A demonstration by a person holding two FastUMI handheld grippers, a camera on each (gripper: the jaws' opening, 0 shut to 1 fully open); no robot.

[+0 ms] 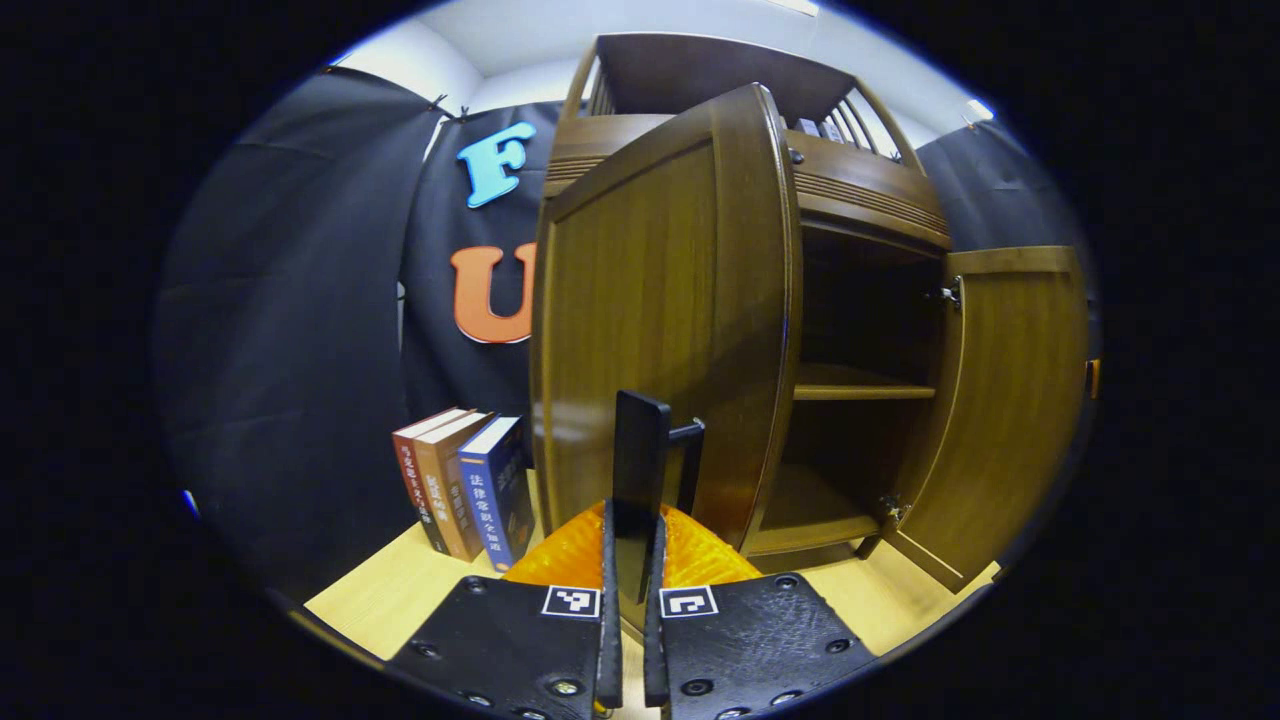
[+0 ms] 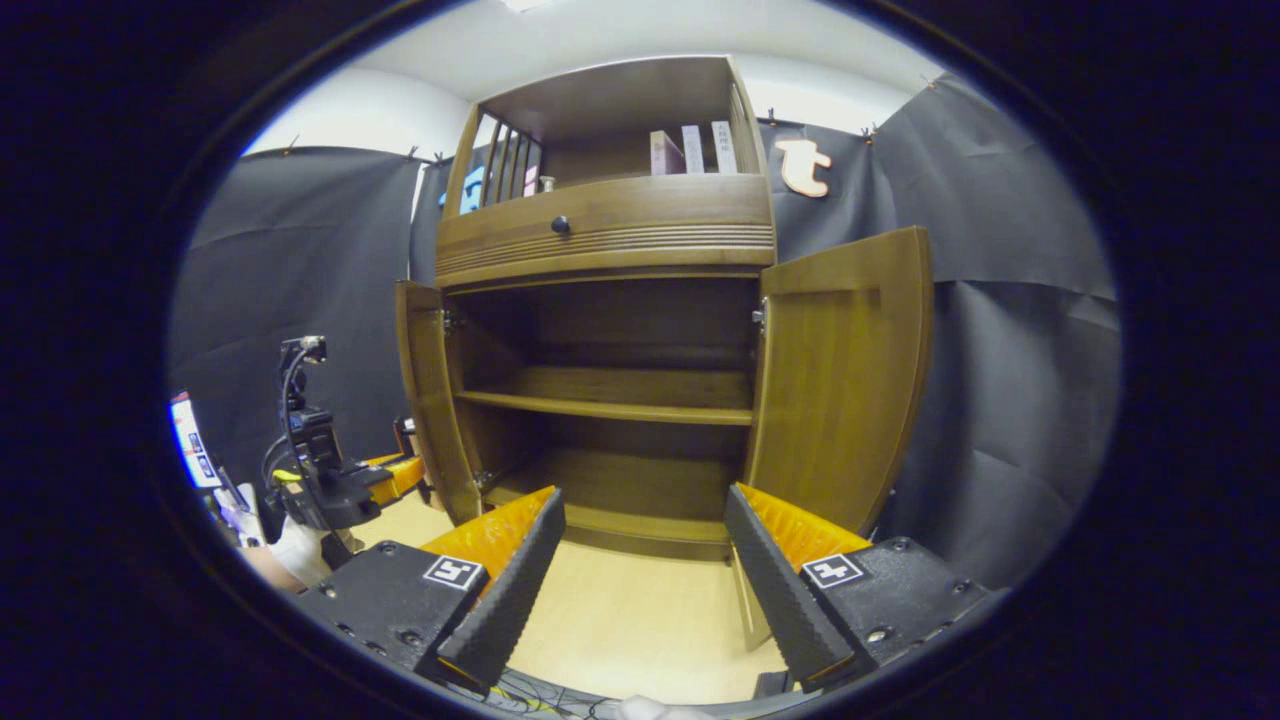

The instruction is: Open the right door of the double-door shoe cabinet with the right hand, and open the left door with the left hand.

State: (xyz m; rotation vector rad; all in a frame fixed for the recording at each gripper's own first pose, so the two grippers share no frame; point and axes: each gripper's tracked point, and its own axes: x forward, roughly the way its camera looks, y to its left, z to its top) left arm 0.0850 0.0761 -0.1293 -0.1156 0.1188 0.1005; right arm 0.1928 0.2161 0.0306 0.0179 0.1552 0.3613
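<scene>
Standing open on pale wood floor [image 2: 620, 620], both cabinet doors; left fingers [image 1: 632, 590] clamping left door's handle [image 1: 640, 470], right fingers [image 2: 645, 590] spread, empty

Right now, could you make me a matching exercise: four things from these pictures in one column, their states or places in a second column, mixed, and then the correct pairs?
Things:
1. left gripper
2. right gripper
3. right door
4. books

States or places:
A. standing on the floor beside the cabinet
B. open, holding nothing
C. shut on the handle of the left door
D. swung open, no gripper touching it

Pairs: 1-C, 2-B, 3-D, 4-A
</scene>
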